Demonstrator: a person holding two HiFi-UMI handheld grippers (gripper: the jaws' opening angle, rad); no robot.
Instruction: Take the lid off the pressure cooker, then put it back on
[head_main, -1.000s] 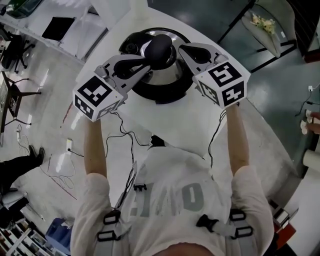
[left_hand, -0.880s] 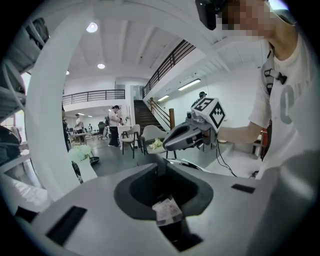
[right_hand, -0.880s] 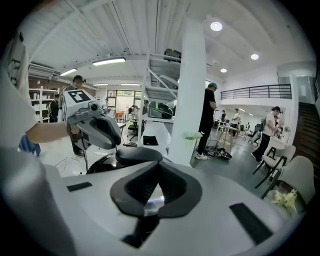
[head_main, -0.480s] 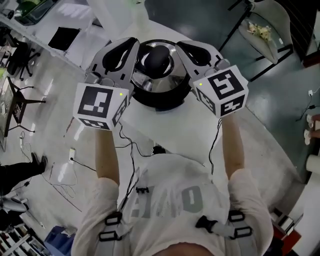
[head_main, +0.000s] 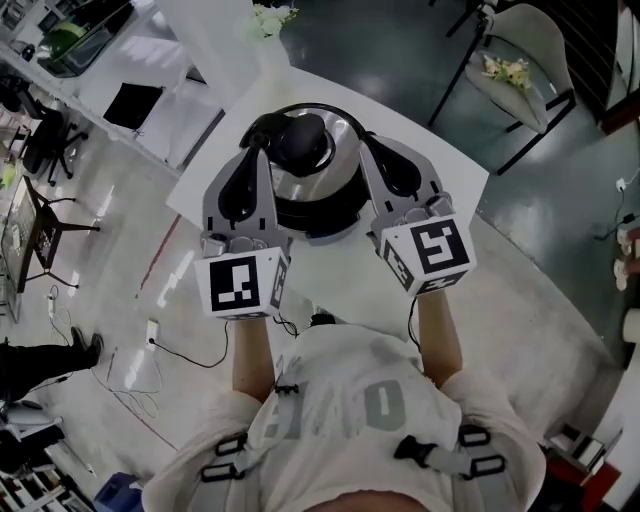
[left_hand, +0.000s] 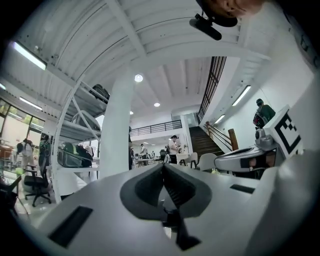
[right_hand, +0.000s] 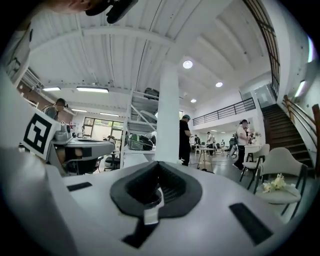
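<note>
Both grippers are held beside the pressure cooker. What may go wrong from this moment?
1. The left gripper and right gripper are both shut and empty, flanking the black knob in the head view. Brought in shut, they would likely knock the lid rather than grasp it.
2. Both gripper views look across the room, not at the pressure cooker, so aiming rests on the head view alone and a jaw might miss.

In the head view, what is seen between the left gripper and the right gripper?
The pressure cooker's lid with its black knob shows between the left gripper and the right gripper, in the head view only.
</note>
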